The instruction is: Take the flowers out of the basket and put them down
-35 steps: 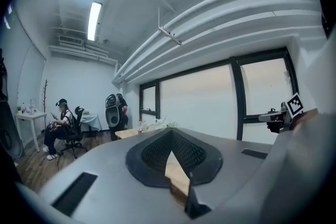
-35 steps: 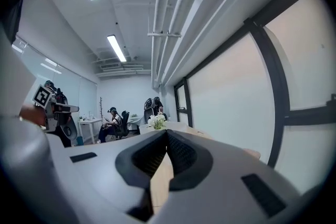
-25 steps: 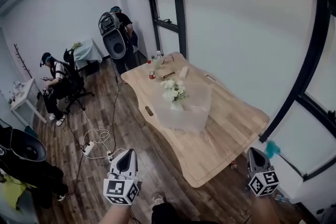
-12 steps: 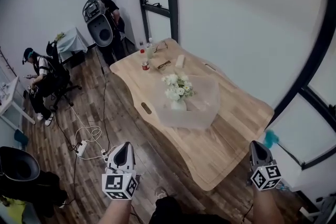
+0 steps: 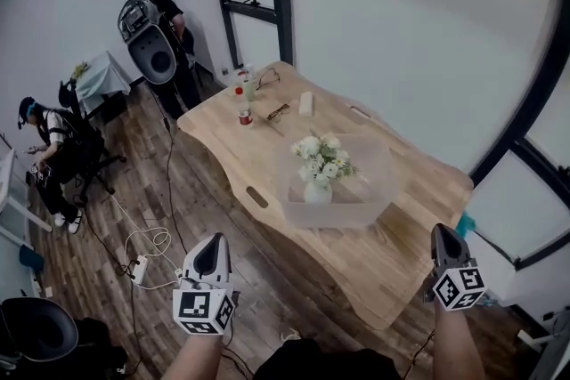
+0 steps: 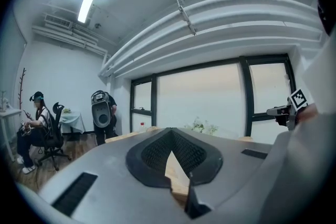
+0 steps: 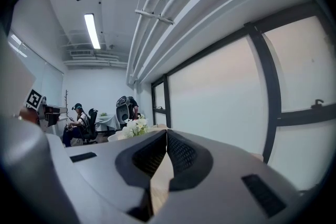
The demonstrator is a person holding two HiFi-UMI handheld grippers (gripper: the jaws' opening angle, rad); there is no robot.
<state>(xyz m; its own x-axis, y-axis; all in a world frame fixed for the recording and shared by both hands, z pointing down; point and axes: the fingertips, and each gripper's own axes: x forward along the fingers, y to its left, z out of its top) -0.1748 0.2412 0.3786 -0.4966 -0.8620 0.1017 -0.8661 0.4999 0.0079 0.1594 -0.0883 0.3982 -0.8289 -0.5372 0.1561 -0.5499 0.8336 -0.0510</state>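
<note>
left claw (image 5: 209,240) clenched empty | right claw (image 5: 443,233) clenched empty | flowers (image 5: 322,157) now nearer

Pale wooden table (image 5: 392,254): smooth, matt, light grain | translucent frosted plastic basket (image 5: 383,178): soft sheen | dark wood-plank floor (image 5: 134,182): slight gloss | left gripper (image 6: 169,135): matt grey plastic shell, black ribbed pads (image 6: 155,153) | right gripper (image 7: 166,134): same finish
</note>
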